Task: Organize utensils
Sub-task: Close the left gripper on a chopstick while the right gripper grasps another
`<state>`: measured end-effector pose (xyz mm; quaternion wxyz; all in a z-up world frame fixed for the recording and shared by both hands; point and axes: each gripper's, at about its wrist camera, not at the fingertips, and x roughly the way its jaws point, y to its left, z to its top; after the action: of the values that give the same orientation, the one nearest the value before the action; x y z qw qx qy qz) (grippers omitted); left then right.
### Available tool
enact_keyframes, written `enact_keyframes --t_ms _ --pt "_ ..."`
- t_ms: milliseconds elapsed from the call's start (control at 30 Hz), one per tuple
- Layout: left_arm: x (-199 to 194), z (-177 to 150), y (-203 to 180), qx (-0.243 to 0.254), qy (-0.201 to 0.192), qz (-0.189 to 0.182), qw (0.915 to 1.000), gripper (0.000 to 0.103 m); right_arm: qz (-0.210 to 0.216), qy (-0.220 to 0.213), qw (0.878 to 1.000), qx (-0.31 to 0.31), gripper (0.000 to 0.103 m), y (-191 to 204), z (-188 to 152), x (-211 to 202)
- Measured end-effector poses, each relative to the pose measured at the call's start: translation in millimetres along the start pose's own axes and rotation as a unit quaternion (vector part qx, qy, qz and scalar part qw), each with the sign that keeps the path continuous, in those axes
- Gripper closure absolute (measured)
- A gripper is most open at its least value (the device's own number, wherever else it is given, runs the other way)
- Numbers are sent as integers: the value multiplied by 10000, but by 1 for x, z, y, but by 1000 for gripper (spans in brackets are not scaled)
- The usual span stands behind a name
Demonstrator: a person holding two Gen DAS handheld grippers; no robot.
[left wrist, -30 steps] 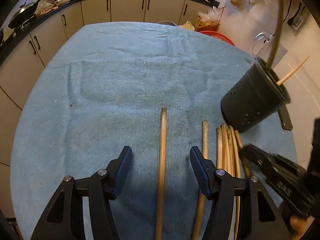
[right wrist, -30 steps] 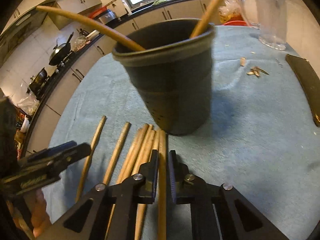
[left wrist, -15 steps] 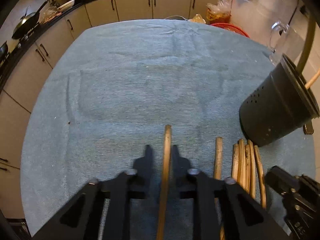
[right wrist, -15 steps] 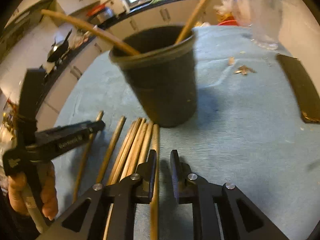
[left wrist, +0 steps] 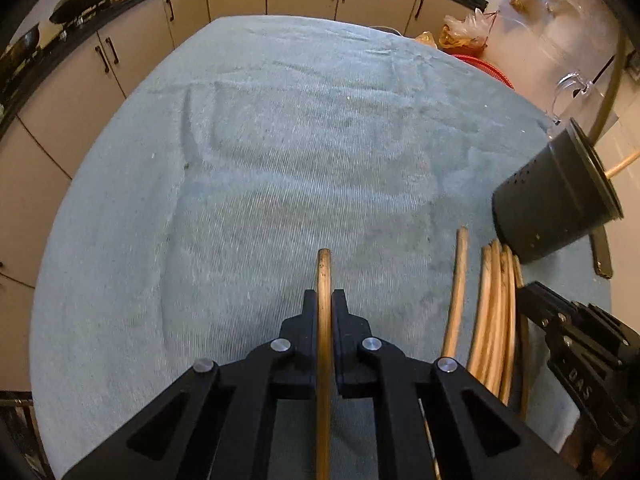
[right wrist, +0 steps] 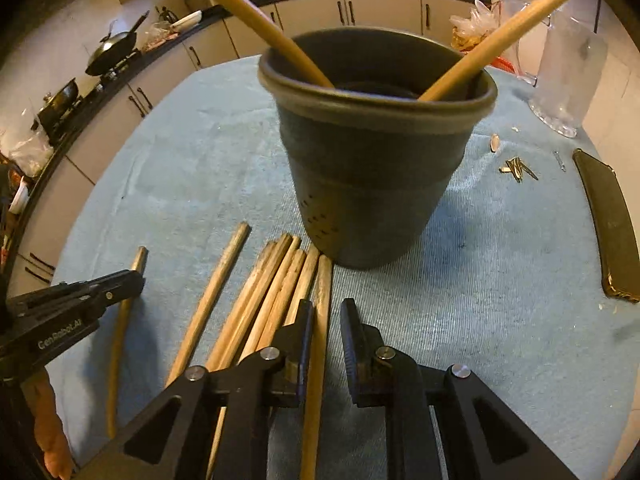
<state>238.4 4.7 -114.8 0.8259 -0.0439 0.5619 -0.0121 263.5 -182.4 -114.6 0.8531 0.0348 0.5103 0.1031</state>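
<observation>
Closing in a second ago, my left gripper has now clamped its jaws tight on the lone wooden stick, which lies on the blue towel apart from the others. Over on my right gripper the jaws have eased apart a little since then: the rightmost stick runs up between them, touching the left pad with a clear gap to the right one, so no real grip there. Just beside it lies the bundle of sticks, tips nearly touching the black utensil holder. I can see two sticks already standing inside that holder, leaning opposite ways. A dark phone lies by the towel's right edge, well apart.
</observation>
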Motion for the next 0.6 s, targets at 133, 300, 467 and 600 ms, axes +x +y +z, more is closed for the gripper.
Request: enact_keyframes --t_ms 133,300,467,600 --pt "0 -1 -1 84 9 69 9999 96 -145 76 9996 -228 89 8 -6 -4" --pt "-8 -17 7 72 -27 86 9999 96 -79 107 9998 -154 91 -13 -37 -17" --pt "-8 -17 2 294 -14 276 9992 96 -18 200 9998 -70 91 -18 -38 -18" --pt "1 -6 -6 397 -12 374 9985 96 -270 248 9983 -459 90 -2 -24 -8"
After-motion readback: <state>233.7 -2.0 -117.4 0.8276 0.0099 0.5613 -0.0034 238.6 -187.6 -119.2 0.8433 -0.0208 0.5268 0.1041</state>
